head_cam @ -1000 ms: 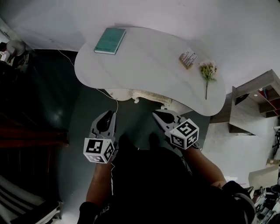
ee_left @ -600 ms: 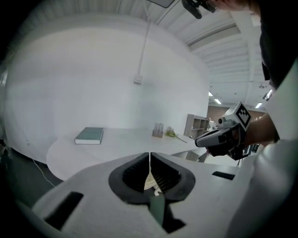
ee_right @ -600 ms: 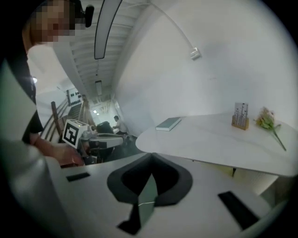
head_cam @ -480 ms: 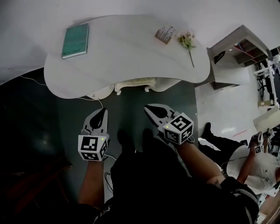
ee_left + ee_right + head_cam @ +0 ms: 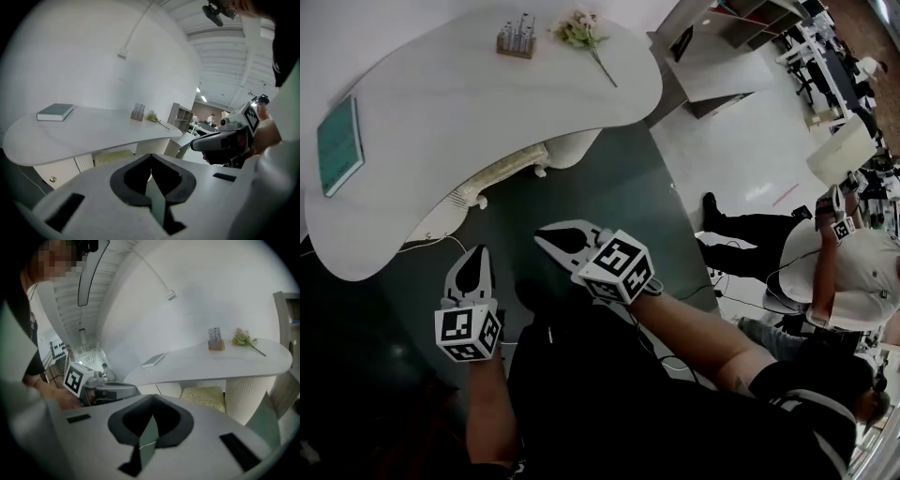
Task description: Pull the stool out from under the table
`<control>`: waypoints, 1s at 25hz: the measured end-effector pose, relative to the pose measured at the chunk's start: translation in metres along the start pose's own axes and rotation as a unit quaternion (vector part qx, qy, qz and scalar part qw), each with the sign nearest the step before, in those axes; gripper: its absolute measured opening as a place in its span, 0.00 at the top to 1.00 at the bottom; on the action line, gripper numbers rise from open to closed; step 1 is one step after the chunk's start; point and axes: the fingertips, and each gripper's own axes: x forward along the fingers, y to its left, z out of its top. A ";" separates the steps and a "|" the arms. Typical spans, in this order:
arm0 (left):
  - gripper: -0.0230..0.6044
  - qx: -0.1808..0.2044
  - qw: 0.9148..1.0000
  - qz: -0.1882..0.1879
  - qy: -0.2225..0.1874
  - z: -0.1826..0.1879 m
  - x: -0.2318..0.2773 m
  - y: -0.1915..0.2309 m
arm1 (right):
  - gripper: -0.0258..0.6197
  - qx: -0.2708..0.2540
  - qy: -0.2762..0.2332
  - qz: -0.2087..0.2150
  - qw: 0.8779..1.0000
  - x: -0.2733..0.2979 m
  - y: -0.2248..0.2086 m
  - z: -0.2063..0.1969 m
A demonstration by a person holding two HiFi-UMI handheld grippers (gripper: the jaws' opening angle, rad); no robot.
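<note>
The stool (image 5: 502, 169), with a cream cushion and pale legs, is tucked under the white curved table (image 5: 441, 103). Only its front edge shows in the head view. Its cushion (image 5: 111, 157) appears under the tabletop in the left gripper view, and the same stool (image 5: 204, 397) shows between the table's ribbed supports in the right gripper view. My left gripper (image 5: 478, 250) is shut and empty, over the dark floor short of the stool. My right gripper (image 5: 541, 234) is also shut and empty, beside it and slightly nearer the table. In their own views the left gripper (image 5: 151, 156) and right gripper (image 5: 152, 398) both point at the table.
A teal book (image 5: 336, 145), a small holder (image 5: 516, 37) and a flower sprig (image 5: 581, 33) lie on the tabletop. A cable (image 5: 422, 246) runs on the floor by the table. A shelf unit (image 5: 722, 37) stands at the back right. A seated person (image 5: 834, 272) is at the right.
The head view has swung right, so the table now sits at the upper left and a seated person shows. Both grippers have come lower and stay short of the stool.
</note>
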 end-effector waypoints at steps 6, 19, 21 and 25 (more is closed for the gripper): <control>0.95 0.023 0.999 0.006 0.026 -0.060 0.060 -0.005 | 0.95 0.006 0.014 -0.003 1.000 0.002 -0.073 -0.096; 0.95 0.042 0.996 0.070 -0.025 -0.178 0.265 0.128 | 0.95 0.022 -0.053 -0.110 0.992 0.149 -0.272 -0.223; 0.95 0.060 0.996 0.064 -0.026 -0.189 0.287 0.139 | 0.95 0.010 -0.072 -0.120 0.990 0.167 -0.288 -0.224; 0.95 0.052 0.996 0.063 -0.029 -0.215 0.294 0.163 | 0.94 -0.018 -0.092 -0.144 0.985 0.183 -0.318 -0.237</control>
